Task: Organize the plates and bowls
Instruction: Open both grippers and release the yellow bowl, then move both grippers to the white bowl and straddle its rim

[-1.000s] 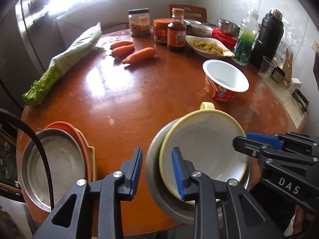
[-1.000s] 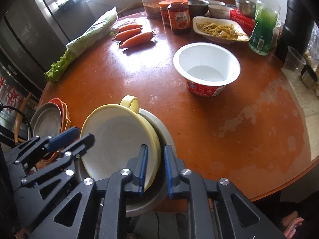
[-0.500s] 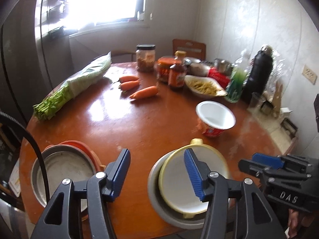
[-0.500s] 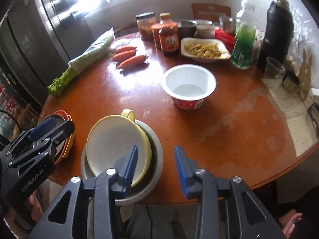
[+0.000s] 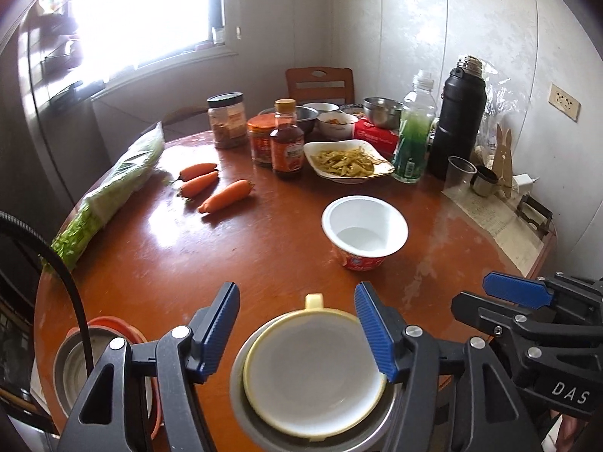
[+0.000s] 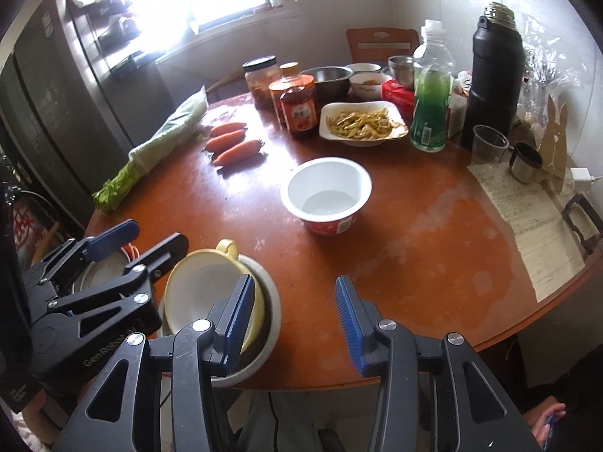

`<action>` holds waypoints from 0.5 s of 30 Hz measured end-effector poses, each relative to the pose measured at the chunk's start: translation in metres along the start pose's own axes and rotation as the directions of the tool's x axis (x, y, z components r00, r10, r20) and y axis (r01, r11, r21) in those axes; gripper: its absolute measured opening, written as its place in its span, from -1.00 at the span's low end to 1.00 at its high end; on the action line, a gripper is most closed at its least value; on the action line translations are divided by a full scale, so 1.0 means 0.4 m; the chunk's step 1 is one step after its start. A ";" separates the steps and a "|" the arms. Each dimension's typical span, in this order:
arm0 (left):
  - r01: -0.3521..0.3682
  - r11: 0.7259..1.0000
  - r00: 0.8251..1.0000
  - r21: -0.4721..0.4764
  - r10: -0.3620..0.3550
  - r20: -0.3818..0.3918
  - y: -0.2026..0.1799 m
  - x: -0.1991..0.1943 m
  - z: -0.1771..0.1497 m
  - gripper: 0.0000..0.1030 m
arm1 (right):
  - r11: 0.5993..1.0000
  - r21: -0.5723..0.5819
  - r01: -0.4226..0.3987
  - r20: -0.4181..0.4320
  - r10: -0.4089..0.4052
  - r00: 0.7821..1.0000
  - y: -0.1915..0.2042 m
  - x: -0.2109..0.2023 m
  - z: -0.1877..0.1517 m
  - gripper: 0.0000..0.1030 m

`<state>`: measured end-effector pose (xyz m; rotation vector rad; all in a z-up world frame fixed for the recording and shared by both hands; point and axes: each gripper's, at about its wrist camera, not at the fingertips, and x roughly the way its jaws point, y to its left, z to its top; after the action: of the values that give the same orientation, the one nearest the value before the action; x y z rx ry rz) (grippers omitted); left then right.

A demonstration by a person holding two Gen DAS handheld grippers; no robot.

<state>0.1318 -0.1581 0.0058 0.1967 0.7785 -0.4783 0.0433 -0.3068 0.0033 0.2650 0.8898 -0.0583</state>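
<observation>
A yellow bowl (image 5: 312,373) with a small handle rests inside a grey metal plate (image 5: 241,406) at the table's near edge. My left gripper (image 5: 297,324) hangs above it, jaws opening, pads touching nothing. Beside it my right gripper (image 6: 296,320) is also opening over the plate's (image 6: 267,312) right side and bare table; the yellow bowl (image 6: 203,293) lies left of it, untouched. A metal plate on orange plates (image 5: 75,369) sits at the near left. A white and red paper bowl (image 5: 363,231) stands empty mid-table. Each gripper shows in the other's view: right gripper (image 5: 486,297), left gripper (image 6: 147,239).
Three carrots (image 5: 215,188) and bagged greens (image 5: 113,188) lie at the left. Jars (image 5: 286,143), a dish of food (image 5: 346,160), a green bottle (image 5: 412,139), a black flask (image 5: 459,116) and cups crowd the back. Paper (image 6: 527,214) covers the right edge.
Both grippers have risen and drawn back from the yellow bowl's rim. Their jaws have widened, and the bowl stays in the metal plate.
</observation>
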 end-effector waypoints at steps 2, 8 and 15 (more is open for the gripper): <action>0.011 1.000 1.000 0.011 -0.011 -0.014 -0.010 0.013 0.016 0.23 | 1.000 0.011 -0.003 0.002 0.003 1.000 -0.011 0.001 0.010 -0.10; 0.040 0.998 0.995 0.045 -0.035 -0.098 -0.039 0.077 0.074 0.23 | 0.996 0.078 -0.047 -0.025 0.049 0.998 -0.059 0.037 0.058 -0.10; 0.037 0.997 0.980 0.064 -0.024 -0.198 -0.056 0.178 0.134 0.22 | 0.977 0.193 -0.093 -0.068 0.108 0.992 -0.128 0.124 0.132 -0.10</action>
<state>0.1983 -0.2202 -0.0073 0.2984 0.9606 -0.5197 0.1062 -0.3665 -0.0139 0.4933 0.9487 -0.0387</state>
